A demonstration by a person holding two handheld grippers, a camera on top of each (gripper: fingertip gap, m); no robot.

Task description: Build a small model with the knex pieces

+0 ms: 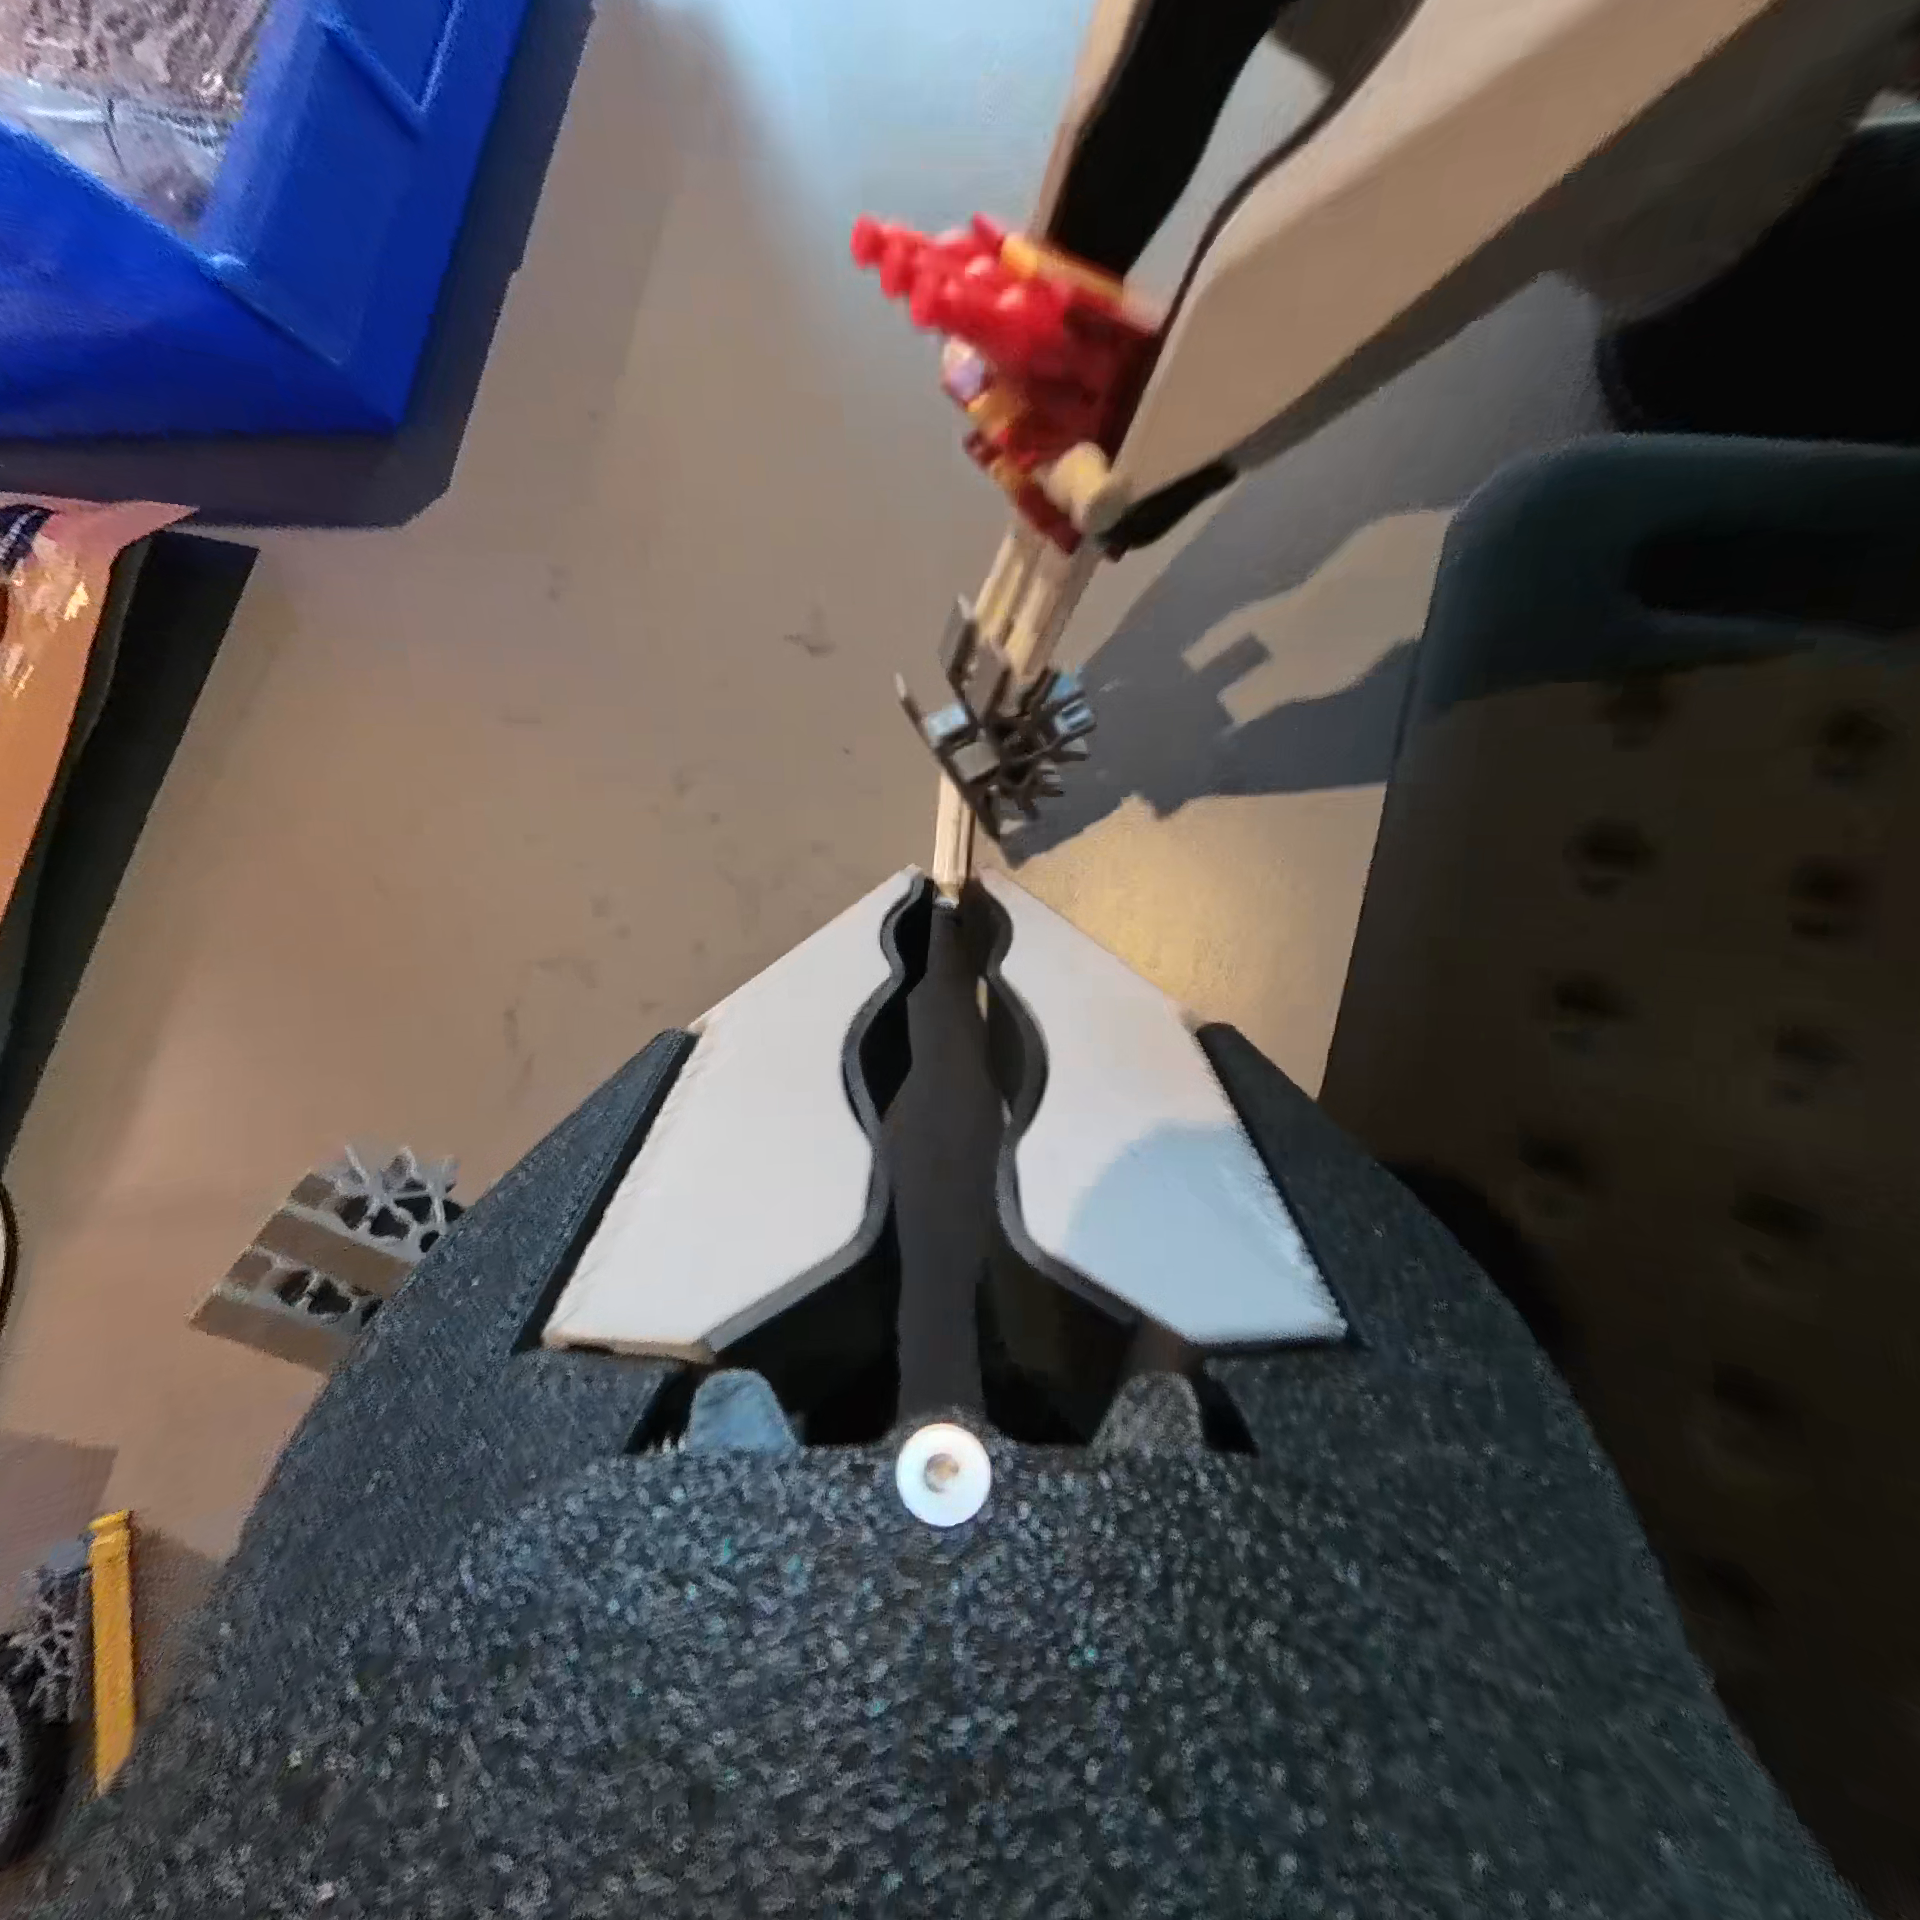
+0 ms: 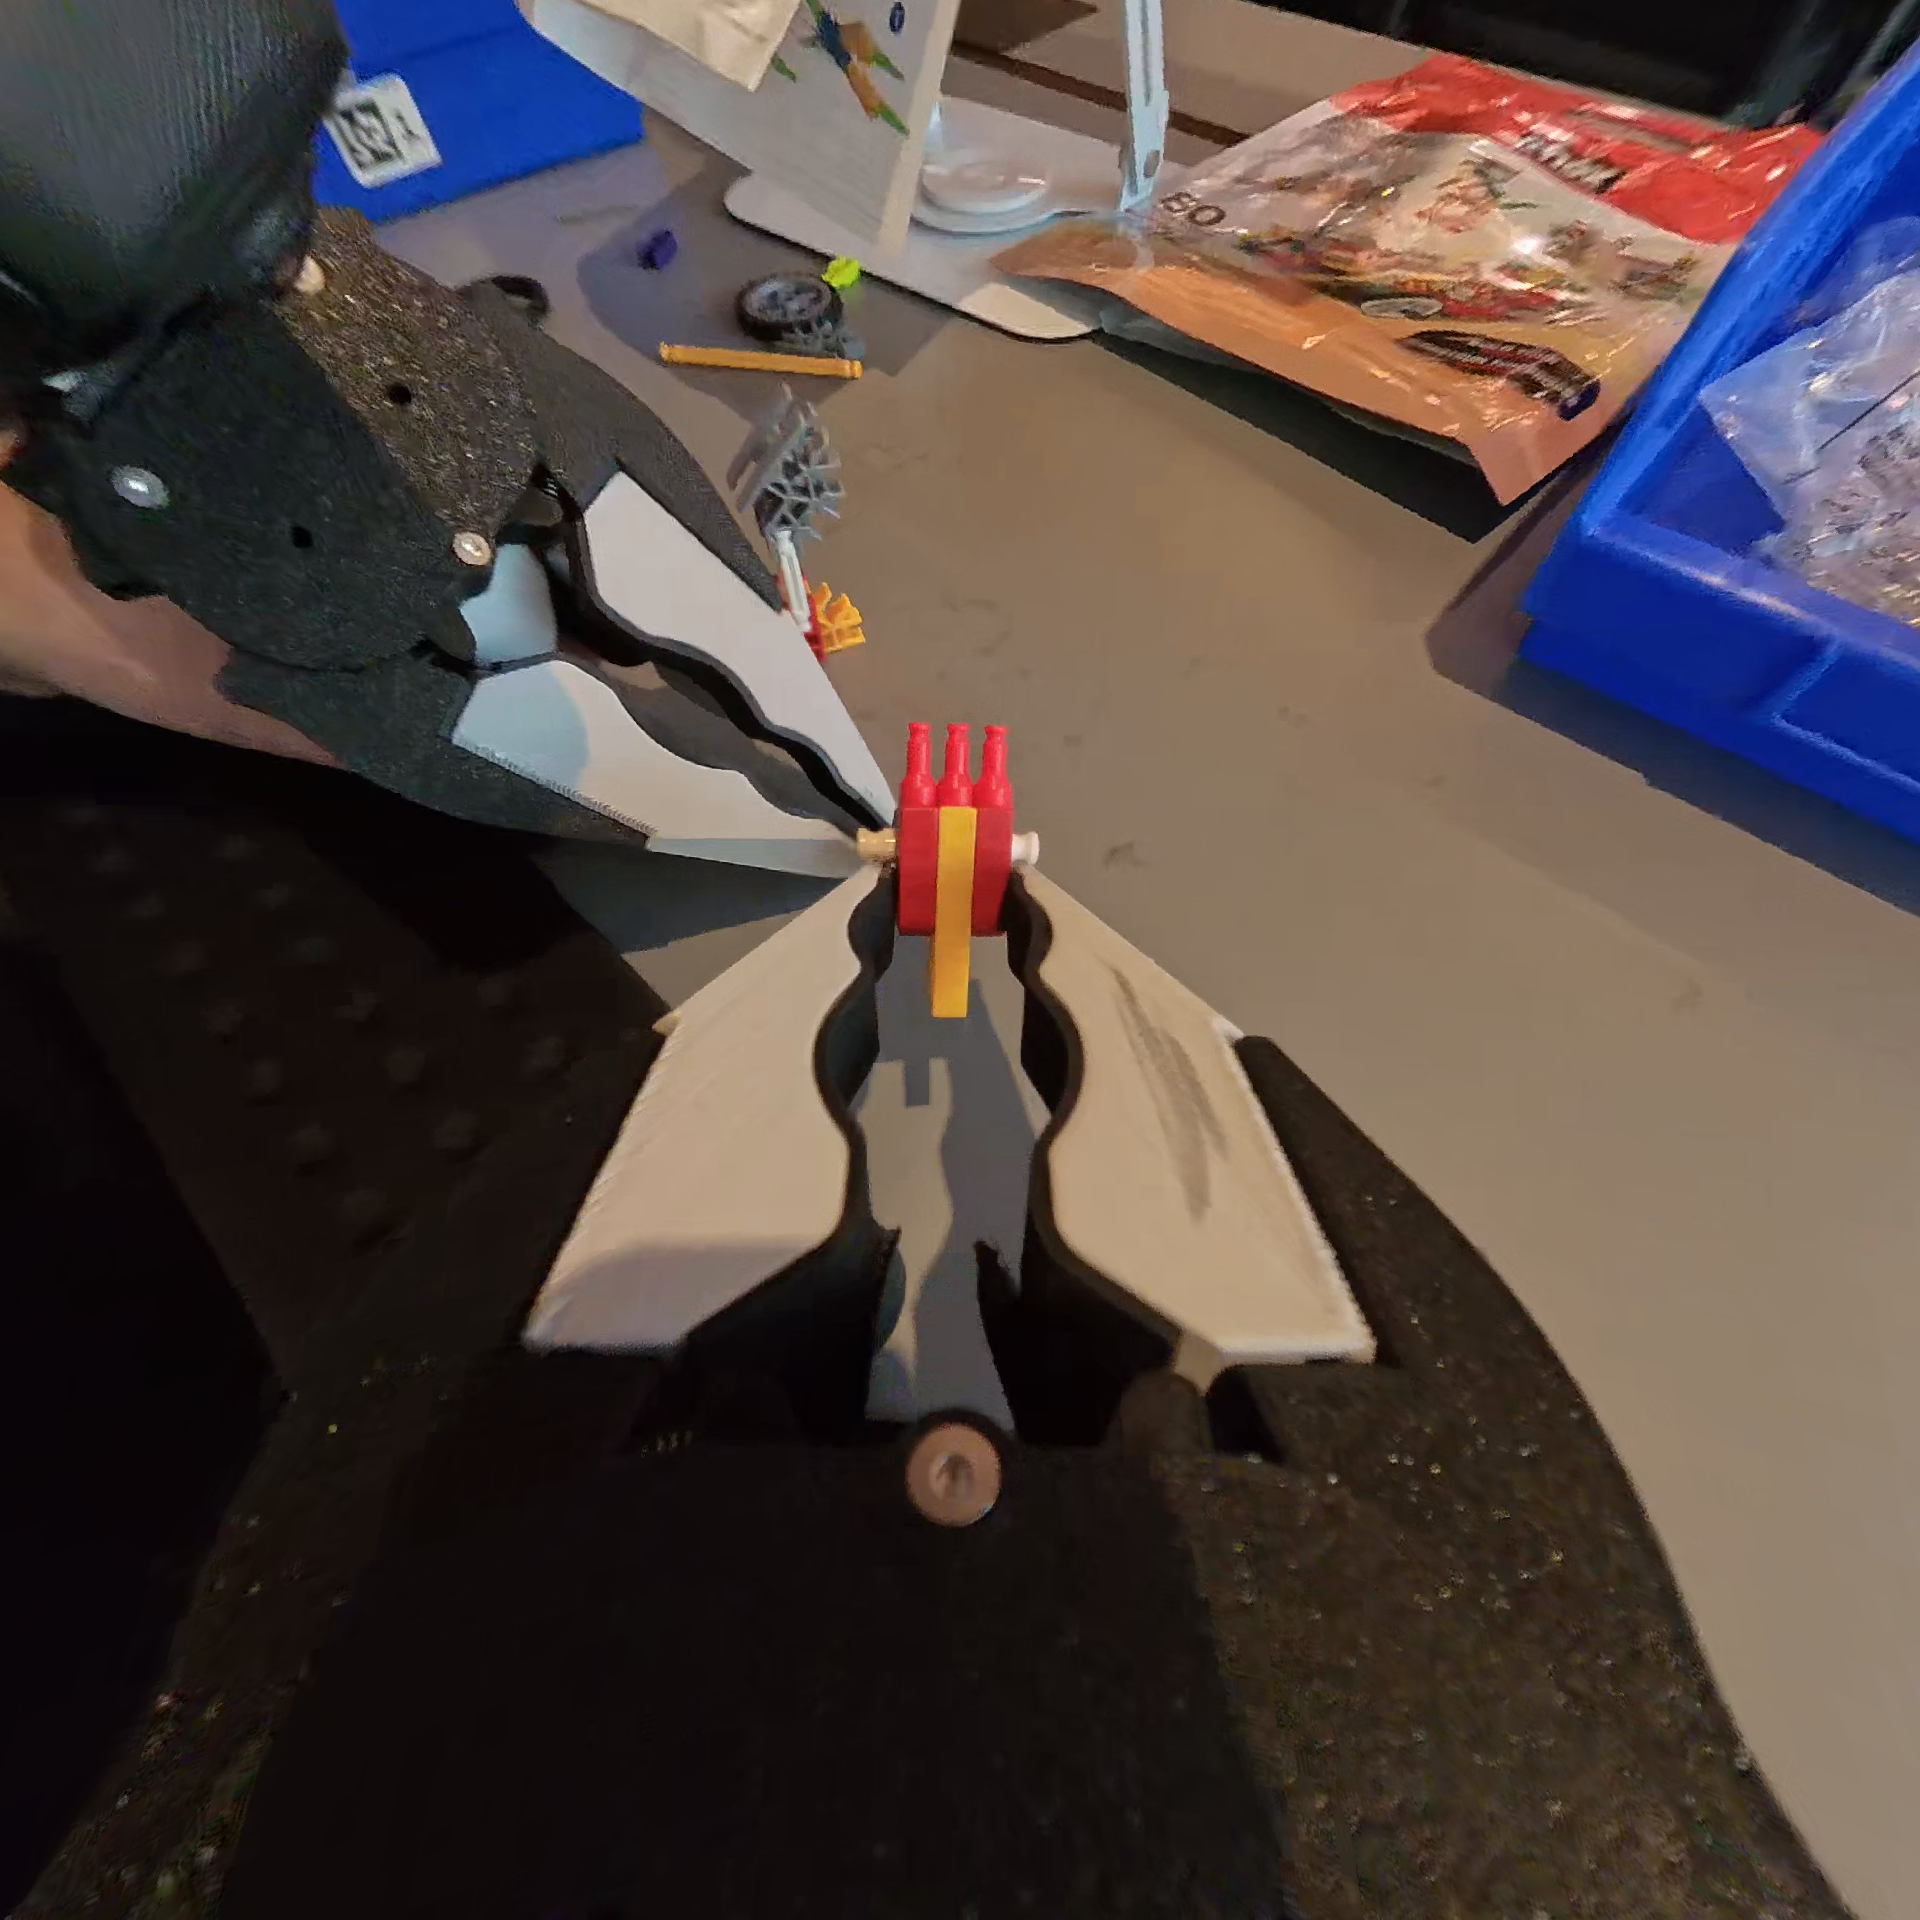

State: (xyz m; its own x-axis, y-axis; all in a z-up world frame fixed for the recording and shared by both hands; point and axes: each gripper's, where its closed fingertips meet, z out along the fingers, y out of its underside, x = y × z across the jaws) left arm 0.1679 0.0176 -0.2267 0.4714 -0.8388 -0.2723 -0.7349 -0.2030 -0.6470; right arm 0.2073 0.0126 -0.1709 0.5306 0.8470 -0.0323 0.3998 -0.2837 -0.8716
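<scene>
1. Left gripper [image 1: 951, 894]: lower centre of the left wrist view. I have its fingers drawn together on the end of a thin tan rod [image 1: 956, 847]. The pinch sits at the very tips, which I judge leaves most of the rod's length free.

2. Right gripper [image 2: 951, 883]: centre of the right wrist view. Its fingers are clamped on a stack of red connector pieces [image 2: 951, 831] with a yellow piece sandwiched in the middle. Three red studs stand above the tips and the yellow tab hangs down between the fingers. The flat faces take the squeeze, so I judge the stack steady.

3. Assembly: in the left wrist view the rod runs from my left tips up to the red stack at upper centre. A grey snowflake connector [image 1: 1003, 738] is threaded on partway. Both grippers hold one piece, one at each end, clear of the grey table [image 2: 1299, 1039].

4. Loose parts, upper left of the right wrist view:
- a yellow rod [image 2: 758, 361]
- a small black wheel [image 2: 788, 303]
- a grey connector cluster [image 2: 795, 468]

5. Containers:
- blue bin [image 2: 1704, 644], right edge, holding clear bags
- printed parts bag [image 2: 1403, 270], upper right
</scene>
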